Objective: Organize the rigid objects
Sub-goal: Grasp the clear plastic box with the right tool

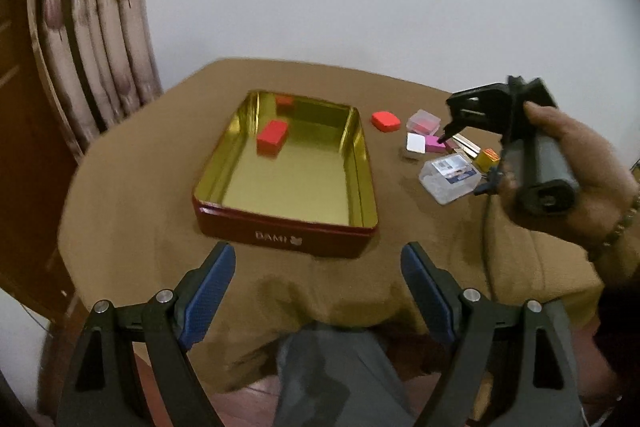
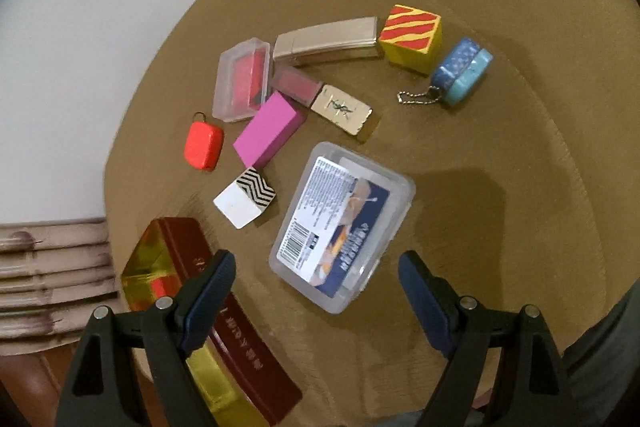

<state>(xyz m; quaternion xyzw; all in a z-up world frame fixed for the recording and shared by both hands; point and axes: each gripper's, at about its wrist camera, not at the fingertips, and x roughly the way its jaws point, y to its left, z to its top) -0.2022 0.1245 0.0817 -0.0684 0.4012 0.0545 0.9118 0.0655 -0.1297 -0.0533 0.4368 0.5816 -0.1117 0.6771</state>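
Left wrist view first: the left gripper (image 1: 318,285) is hanging back over the near edge of the table (image 1: 132,211), jaws spread wide with nothing between them. Straight ahead the red tin (image 1: 286,233) is sitting open with its gold inside showing, and only one red block (image 1: 273,137) is lying in it so far (the second red patch on the back wall looks like a reflection). Off to the right the right gripper (image 1: 450,131) is reaching down toward the pile, its tip just over the pink block (image 1: 434,143). From this angle I can't tell how its fingers stand.

Right wrist view: the right gripper (image 2: 316,287) is hovering above the loose stuff, jaws wide apart and gripping nothing. The clear labelled case (image 2: 342,227) is lying closest, just beyond the fingertips. Past it there's a white zigzag cube (image 2: 244,201), the pink block (image 2: 270,129), a red keychain tag (image 2: 203,143), a small clear box (image 2: 242,81), a gold YSL piece (image 2: 341,109), a long gold case (image 2: 326,39), a striped yellow cube (image 2: 412,37) and a blue keychain pouch (image 2: 464,71). The tin's corner (image 2: 160,267) is peeking in at lower left.

So I'd say it's barely started: one piece in, about nine still waiting on the table.
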